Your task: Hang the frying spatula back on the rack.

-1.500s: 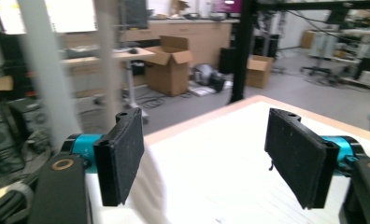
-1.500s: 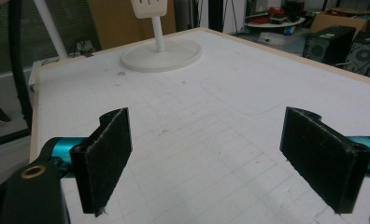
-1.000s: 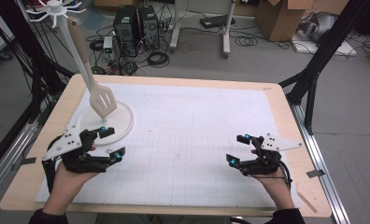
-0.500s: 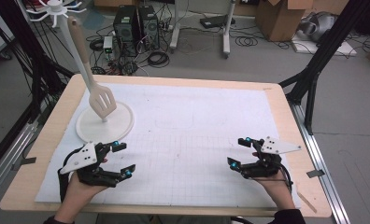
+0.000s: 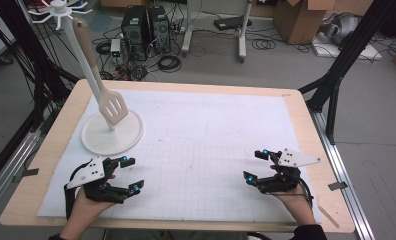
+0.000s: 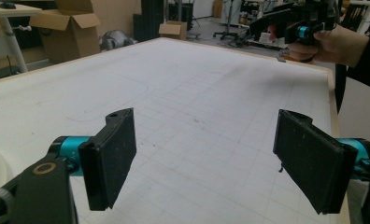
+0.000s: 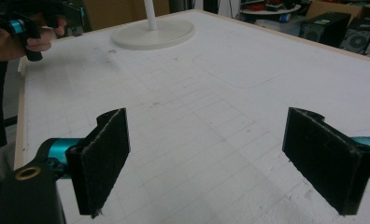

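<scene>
A white round stand base [image 5: 112, 133] sits near the worktop's [image 5: 216, 95] far left corner, a slotted spatula [image 5: 112, 106] hanging above it. Left tool [image 5: 128, 174] rests by the near left edge, just short of the base, jaws wide, holding nothing. Right tool [image 5: 256, 165], near right, likewise wide and unladen.

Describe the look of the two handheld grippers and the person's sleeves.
Both the left gripper and the right gripper are black, with teal collars behind flat, rough black pads. Each carries a grey three-cornered plate and trails a black cable. A dark sleeve covers the right forearm.
</scene>
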